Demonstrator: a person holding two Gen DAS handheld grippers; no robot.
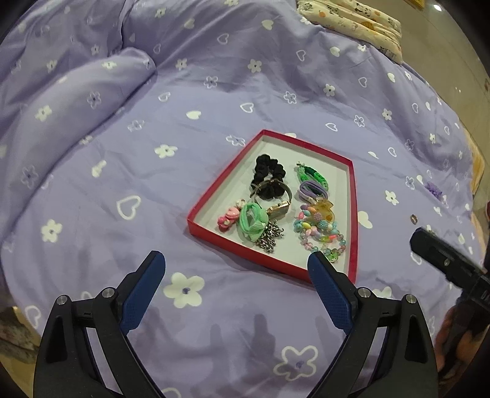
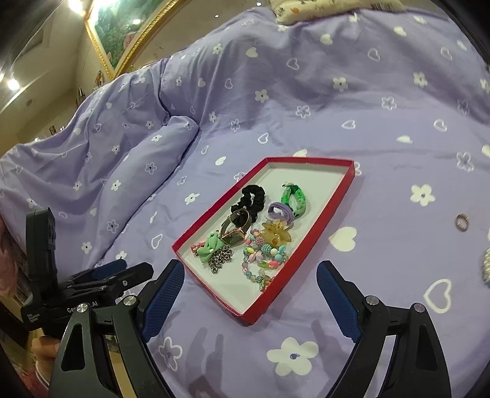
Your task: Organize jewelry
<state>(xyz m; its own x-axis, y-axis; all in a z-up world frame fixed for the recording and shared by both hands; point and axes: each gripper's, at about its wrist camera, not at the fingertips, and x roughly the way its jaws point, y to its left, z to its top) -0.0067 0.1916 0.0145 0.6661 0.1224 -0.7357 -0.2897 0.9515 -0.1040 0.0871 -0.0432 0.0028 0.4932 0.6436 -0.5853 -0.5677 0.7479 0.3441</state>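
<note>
A shallow red box (image 1: 354, 214) with a white floor lies on the purple bedspread and also shows in the right wrist view (image 2: 321, 220). It holds a black scrunchie (image 1: 269, 174), a gold watch (image 1: 277, 211), a green bow (image 1: 251, 222), a chain (image 1: 269, 240), a pink charm (image 1: 228, 216), a green braided band (image 1: 312, 177), purple ties (image 1: 310, 190) and bead bracelets (image 1: 321, 235). A small ring (image 2: 461, 222) lies loose on the bedspread right of the box, also in the left wrist view (image 1: 413, 219). My left gripper (image 1: 236, 260) and right gripper (image 2: 250, 272) are open and empty, just short of the box.
A purple item (image 1: 433, 188) lies on the bedspread at the far right. A pale beaded item (image 2: 486, 266) sits at the right wrist view's edge. A patterned pillow (image 1: 352, 21) lies at the back. A thick quilt fold (image 1: 76, 101) rises on the left. A framed picture (image 2: 122, 33) hangs behind.
</note>
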